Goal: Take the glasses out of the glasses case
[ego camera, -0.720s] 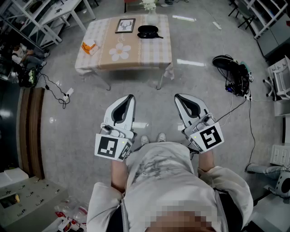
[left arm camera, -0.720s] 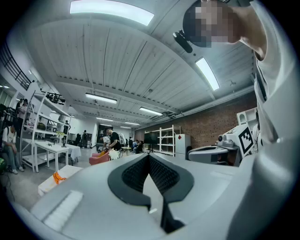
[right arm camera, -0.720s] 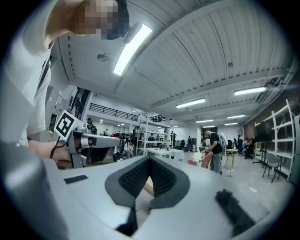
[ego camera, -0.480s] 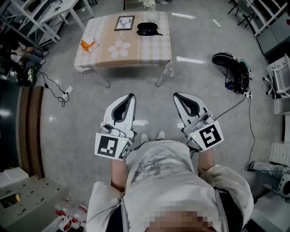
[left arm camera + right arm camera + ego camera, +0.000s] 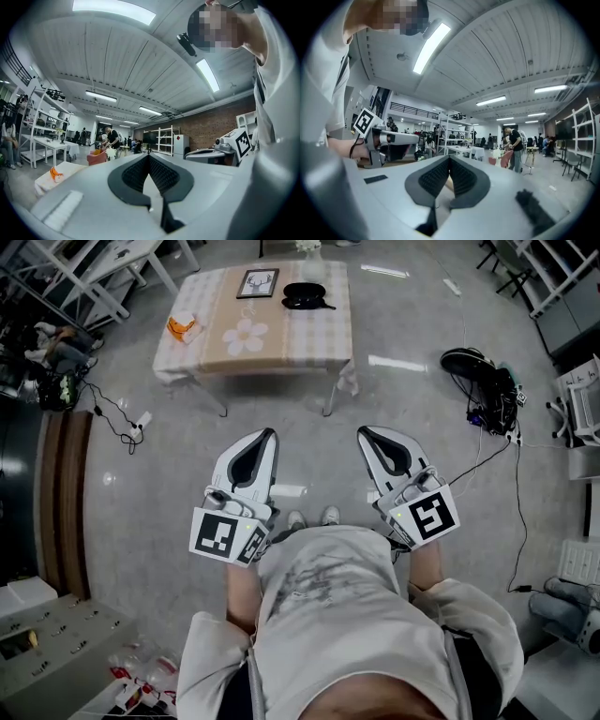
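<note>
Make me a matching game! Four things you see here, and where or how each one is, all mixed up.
Things:
1. glasses case
2. orange thing
3. right gripper
4. cable heap

Place or state:
a. on the floor, right of the table
b. jaws shut, empty
c. near the table's left edge
d. at the table's far edge, beside the picture frame

Pairs: 1-d, 2-c, 3-b, 4-a

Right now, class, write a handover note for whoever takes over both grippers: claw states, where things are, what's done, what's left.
Left claw: shut, empty, level.
Right claw: shut, empty, level.
Glasses case: on the table, far side, well ahead of both claws, untouched.
Done: nothing yet.
Left: walk up and take out the glasses, which can't be made out from here.
</note>
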